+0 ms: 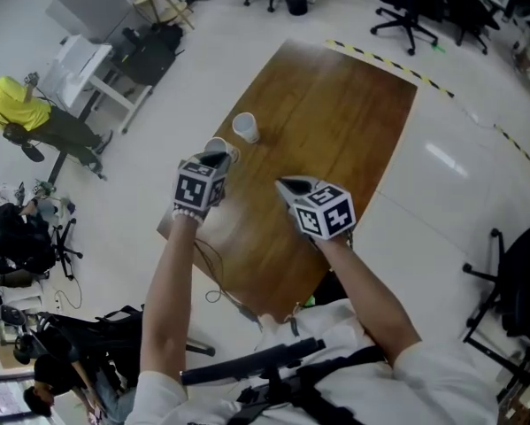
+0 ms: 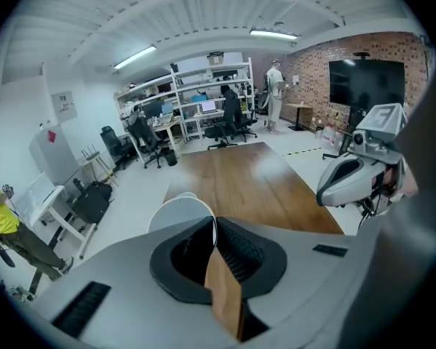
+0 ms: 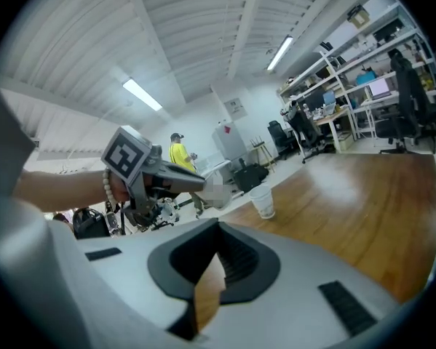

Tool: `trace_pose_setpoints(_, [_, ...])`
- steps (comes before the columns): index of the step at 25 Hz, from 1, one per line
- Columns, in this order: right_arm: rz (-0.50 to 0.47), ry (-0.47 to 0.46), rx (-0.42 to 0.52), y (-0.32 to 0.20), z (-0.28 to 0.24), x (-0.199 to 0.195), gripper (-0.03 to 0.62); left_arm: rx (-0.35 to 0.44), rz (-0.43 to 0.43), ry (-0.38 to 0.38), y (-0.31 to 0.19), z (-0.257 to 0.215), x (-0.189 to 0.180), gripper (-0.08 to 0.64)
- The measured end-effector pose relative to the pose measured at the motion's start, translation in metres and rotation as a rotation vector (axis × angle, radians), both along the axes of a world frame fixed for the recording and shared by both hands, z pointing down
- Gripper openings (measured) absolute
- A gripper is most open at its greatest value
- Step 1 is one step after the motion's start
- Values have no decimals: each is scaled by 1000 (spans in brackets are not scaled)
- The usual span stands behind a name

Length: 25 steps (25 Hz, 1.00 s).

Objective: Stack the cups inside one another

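A white paper cup (image 1: 245, 127) stands upright on the wooden table (image 1: 335, 122); the right gripper view shows this cup (image 3: 262, 201) too. A second white cup (image 1: 218, 147) hangs above the table's left edge, its rim pinched between the jaws of my left gripper (image 1: 214, 159). In the left gripper view the jaws of my left gripper (image 2: 214, 244) are shut on that cup's wall (image 2: 177, 213). My right gripper (image 1: 288, 185) hovers over the table's near part, right of the held cup, shut with nothing in it. In its own view the right gripper (image 3: 216, 247) looks toward the standing cup.
The table's near edge (image 1: 247, 299) lies just in front of the person. Office chairs (image 1: 406, 7) stand beyond the far end. A person in yellow (image 1: 17, 109) and white desks (image 1: 88, 65) are on the floor at left. Yellow-black tape (image 1: 388, 63) runs past the far corner.
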State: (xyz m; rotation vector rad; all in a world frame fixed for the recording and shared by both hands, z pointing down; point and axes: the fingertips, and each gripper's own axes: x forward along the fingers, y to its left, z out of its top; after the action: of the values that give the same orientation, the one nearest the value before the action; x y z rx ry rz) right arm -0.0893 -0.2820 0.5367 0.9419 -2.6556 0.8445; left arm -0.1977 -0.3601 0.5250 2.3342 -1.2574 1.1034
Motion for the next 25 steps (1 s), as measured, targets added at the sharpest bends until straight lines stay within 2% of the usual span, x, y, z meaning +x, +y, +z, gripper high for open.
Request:
trace_pose_setpoints(11, [34,-33,-46,-48,14,8,3,-41,48,-33,-98,-3,11,15])
trace_pose_setpoints(19, [74,-50,-101,-76,31,25,3,-88,92,-62,-138,14,29,15])
trace_pose_setpoints(25, [92,-63,-121,-87,39,31,3,-136,103,-78,-144,39,32,15])
